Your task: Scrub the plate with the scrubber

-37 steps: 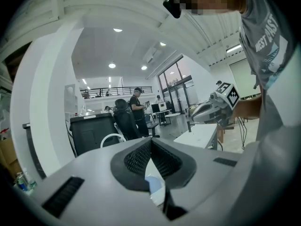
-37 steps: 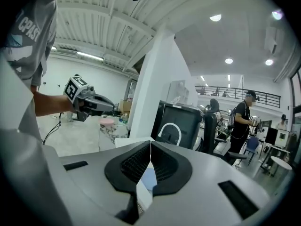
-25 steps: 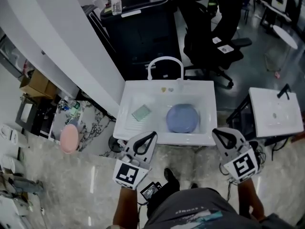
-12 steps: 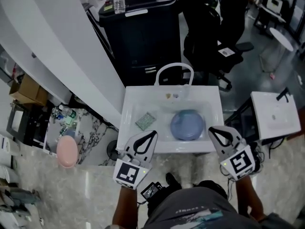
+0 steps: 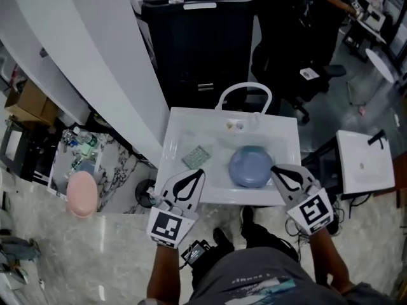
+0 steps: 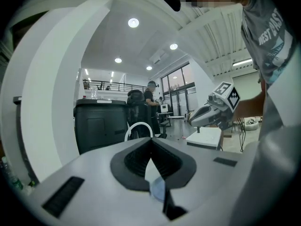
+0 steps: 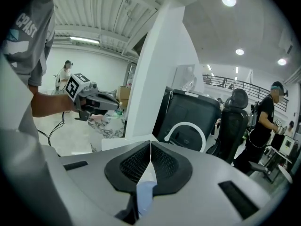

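A round blue plate (image 5: 251, 167) lies in the right half of the white sink (image 5: 289, 132). A green scrubber (image 5: 196, 155) lies flat in the left half. My left gripper (image 5: 200, 172) is shut and empty over the sink's front edge, just near of the scrubber. My right gripper (image 5: 275, 168) is also shut and empty, at the plate's right front rim. In the left gripper view the jaws (image 6: 151, 141) meet, with a sliver of the plate (image 6: 157, 190) below them. The right gripper view shows its gripper (image 7: 150, 146) shut the same way.
A white arched faucet (image 5: 245, 94) stands at the sink's back. A black cabinet (image 5: 203, 37) is behind it and a slanted white pillar (image 5: 82, 56) is to the left. A second white sink (image 5: 365, 161) stands at the right, a pink tub (image 5: 82, 194) on the floor at left.
Both grippers have moved forward to the sink's front edge, still shut. The sink, plate and scrubber now lie closer under them.
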Tool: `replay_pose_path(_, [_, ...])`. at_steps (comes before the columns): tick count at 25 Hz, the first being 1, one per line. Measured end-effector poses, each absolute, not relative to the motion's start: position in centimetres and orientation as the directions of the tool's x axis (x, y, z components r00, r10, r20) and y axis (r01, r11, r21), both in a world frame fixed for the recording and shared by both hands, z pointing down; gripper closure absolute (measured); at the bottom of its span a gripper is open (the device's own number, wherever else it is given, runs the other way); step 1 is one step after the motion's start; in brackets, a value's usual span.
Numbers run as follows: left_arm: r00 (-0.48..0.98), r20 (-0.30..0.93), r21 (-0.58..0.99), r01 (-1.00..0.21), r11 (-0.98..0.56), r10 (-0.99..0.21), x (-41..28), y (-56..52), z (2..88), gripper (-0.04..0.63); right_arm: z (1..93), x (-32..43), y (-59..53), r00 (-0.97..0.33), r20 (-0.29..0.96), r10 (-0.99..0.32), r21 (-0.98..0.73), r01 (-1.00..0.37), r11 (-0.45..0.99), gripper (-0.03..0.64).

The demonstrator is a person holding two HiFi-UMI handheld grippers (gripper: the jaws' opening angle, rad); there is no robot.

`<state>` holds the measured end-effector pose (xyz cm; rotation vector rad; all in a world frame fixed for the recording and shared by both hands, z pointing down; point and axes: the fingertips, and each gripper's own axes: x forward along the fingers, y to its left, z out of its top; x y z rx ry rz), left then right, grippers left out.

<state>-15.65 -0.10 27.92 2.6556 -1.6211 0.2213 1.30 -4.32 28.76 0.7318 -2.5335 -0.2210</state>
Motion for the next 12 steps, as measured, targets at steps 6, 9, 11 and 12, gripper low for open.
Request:
replay_pose_path(6, [0.380,0.164,-0.027,-0.921,-0.389,-0.910,-18.2,-0.1,29.8,0.594,32.3,-2.8,-6.5,-0.791,0.442,-0.423,0.211,-0.367,0.906,0.586])
replay_pose_path(9, [0.341,0.189,-0.014,-0.937,-0.350,-0.921,-19.4,0.0,30.8,0.594,34.7,-5.5,-8.1,-0.813,0.457,-0.362,0.184,-0.312,0.932,0.584])
replay_pose_path(11, [0.314,0.209,-0.010,-0.946,-0.324,-0.926,-20.2,0.2,31.6,0.594,36.2,-7.5,-9.0,-0.827,0.464,-0.317,0.163,-0.272,0.948,0.584])
replay_pose_path(12, [0.302,0.218,-0.010,-0.950,-0.312,-0.928,-20.5,0.3,32.0,0.594,36.9,-8.4,-9.3,-0.833,0.469,-0.293,0.152,-0.251,0.956,0.584])
